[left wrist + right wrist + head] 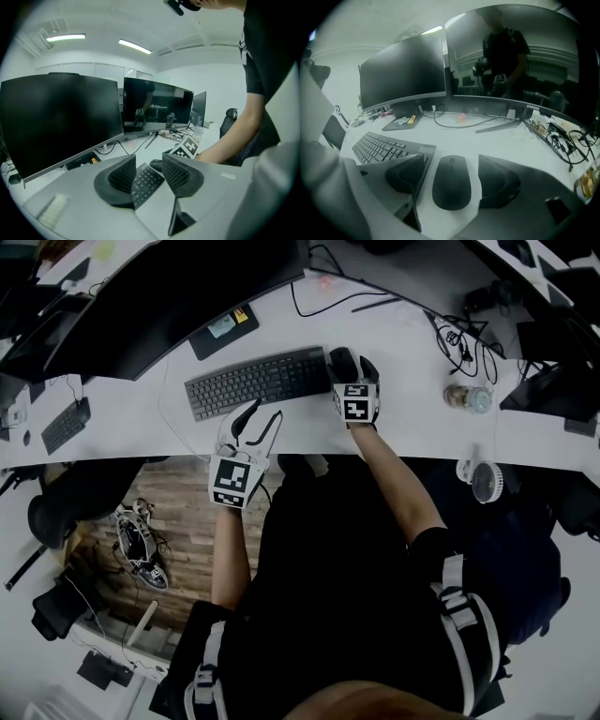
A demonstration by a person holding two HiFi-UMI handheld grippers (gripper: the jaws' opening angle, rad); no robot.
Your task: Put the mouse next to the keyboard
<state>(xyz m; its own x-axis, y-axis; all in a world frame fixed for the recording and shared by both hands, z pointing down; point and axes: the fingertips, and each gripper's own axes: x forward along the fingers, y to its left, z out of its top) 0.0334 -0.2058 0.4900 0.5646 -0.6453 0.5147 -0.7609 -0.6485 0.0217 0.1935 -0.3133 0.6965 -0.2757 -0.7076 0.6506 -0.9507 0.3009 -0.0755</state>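
A black mouse (342, 362) lies on the white desk (422, 427), just off the right end of the dark keyboard (258, 381). My right gripper (352, 371) is open and straddles it. In the right gripper view the mouse (451, 183) rests flat between the two pads with a gap on each side, and the keyboard (379, 146) lies close on its left. My left gripper (264, 414) hovers near the desk's front edge below the keyboard, open and empty. In the left gripper view the keyboard (146, 180) and the mouse (157, 165) show between the jaws of that gripper (149, 161).
Big dark monitors (403, 70) stand along the back of the desk, with a monitor foot (225, 329) behind the keyboard. Cables (459, 338) and a water bottle (467, 397) lie at the right, a small fan (483, 481) hangs at the front edge. A second keyboard (66, 425) sits far left.
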